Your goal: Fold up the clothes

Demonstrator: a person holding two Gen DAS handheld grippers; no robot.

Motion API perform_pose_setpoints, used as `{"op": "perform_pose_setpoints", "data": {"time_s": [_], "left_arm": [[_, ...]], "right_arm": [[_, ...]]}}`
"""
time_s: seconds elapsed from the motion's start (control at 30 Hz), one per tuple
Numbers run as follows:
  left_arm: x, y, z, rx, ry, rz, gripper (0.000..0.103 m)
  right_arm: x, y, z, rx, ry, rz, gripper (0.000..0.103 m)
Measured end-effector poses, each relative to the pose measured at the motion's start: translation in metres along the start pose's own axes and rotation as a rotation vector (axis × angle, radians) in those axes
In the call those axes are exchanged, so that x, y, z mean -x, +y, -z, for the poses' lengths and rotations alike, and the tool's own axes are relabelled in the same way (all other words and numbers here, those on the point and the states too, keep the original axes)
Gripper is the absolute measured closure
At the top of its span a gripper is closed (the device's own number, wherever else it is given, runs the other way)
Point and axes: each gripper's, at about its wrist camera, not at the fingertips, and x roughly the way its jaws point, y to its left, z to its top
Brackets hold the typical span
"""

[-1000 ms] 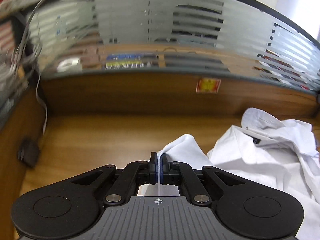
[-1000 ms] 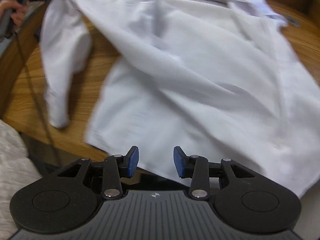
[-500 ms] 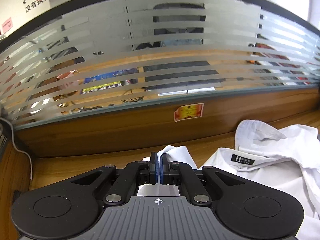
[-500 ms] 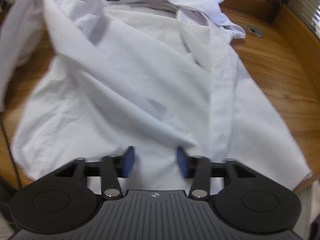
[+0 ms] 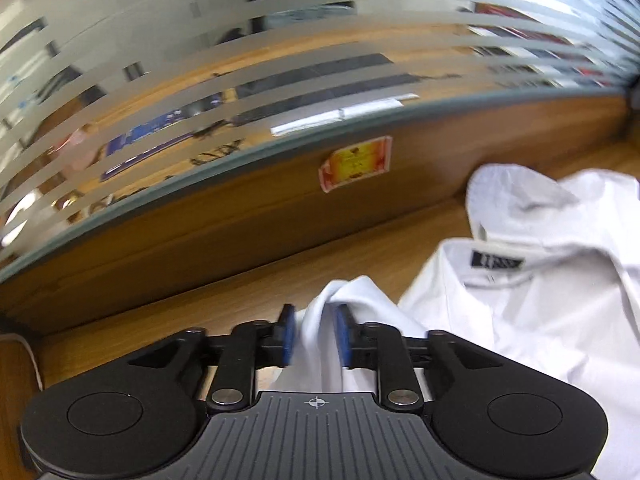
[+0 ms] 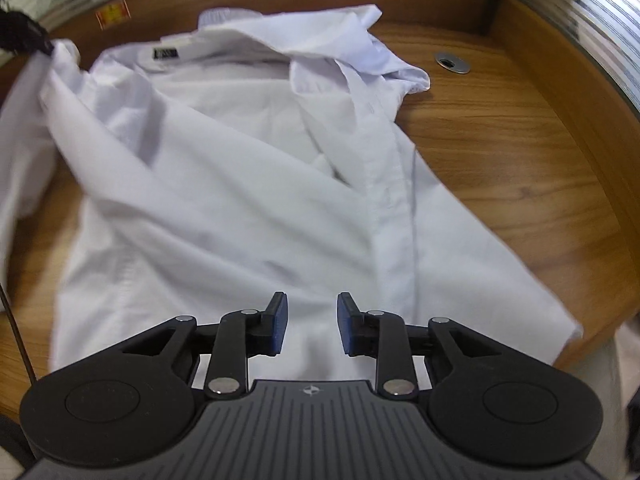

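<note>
Two wrist views, one shirt shared

Left view: low, close, facing the glass partition [image 5: 280, 60], shirt [image 5: 540, 300] right of tongs. Right view: higher, looking down the shirt [image 6: 240, 200] ahead of tongs; both catch its collar label.

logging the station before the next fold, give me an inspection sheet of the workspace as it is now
surface: wooden desk with a raised wooden back panel; a round metal cable grommet set in the top
job's things: one white button-up shirt spread open, wrinkled, black neck label showing, lower hem reaching the desk's front edge
clutter: nothing seen
grippers: left gripper open, a bunch of shirt cloth between its blue pads, unpinched; right gripper open above the shirt's lower part, holding nothing
cables: thin dark cord at the left edge
surroundings: striped frosted glass partition above the panel; red and yellow sticker on the panel
</note>
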Motion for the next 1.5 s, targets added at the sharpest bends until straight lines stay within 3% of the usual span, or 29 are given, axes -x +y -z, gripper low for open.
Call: {"op": "perform_pose_setpoints", "data": {"time_s": [0.03, 0.1, 0.27, 0.6, 0.83, 0.97, 1.03, 1.07, 1.3, 1.37, 1.5], "left_arm": [[0.003, 0.002, 0.001, -0.016, 0.001, 0.016, 0.052], [0.008, 0.005, 0.002, -0.047, 0.002, 0.048, 0.045], [0.021, 0.011, 0.006, -0.111, 0.016, 0.124, 0.045], [0.003, -0.018, 0.041, -0.104, 0.173, 0.215, 0.045], [-0.023, -0.024, 0.065, -0.032, 0.259, 0.257, 0.045], [-0.029, -0.022, 0.072, 0.0, 0.27, 0.268, 0.045], [-0.032, -0.026, 0.075, -0.028, 0.264, 0.252, 0.045], [-0.033, -0.029, 0.078, -0.06, 0.255, 0.238, 0.045], [-0.027, -0.065, 0.102, -0.437, 0.112, 0.092, 0.045], [-0.027, -0.072, 0.108, -0.504, 0.068, 0.042, 0.045], [-0.022, -0.087, 0.118, -0.602, -0.005, 0.028, 0.045]], "right_arm": [[0.006, 0.006, 0.005, -0.023, -0.006, -0.004, 0.07], [0.017, 0.018, 0.016, -0.072, -0.017, -0.012, 0.068], [0.03, 0.051, 0.052, -0.225, -0.029, -0.023, 0.064], [0.014, 0.101, 0.125, -0.575, -0.001, -0.095, 0.064], [-0.003, 0.104, 0.144, -0.773, -0.02, -0.156, 0.064], [-0.013, 0.102, 0.15, -0.862, -0.038, -0.18, 0.065], [-0.017, 0.101, 0.152, -0.902, -0.047, -0.192, 0.081], [-0.018, 0.1, 0.152, -0.905, -0.048, -0.198, 0.1], [0.021, 0.09, 0.15, -0.865, -0.152, -0.19, 0.1], [0.038, 0.083, 0.151, -0.857, -0.181, -0.183, 0.1], [0.073, 0.07, 0.154, -0.842, -0.243, -0.171, 0.1]]}}
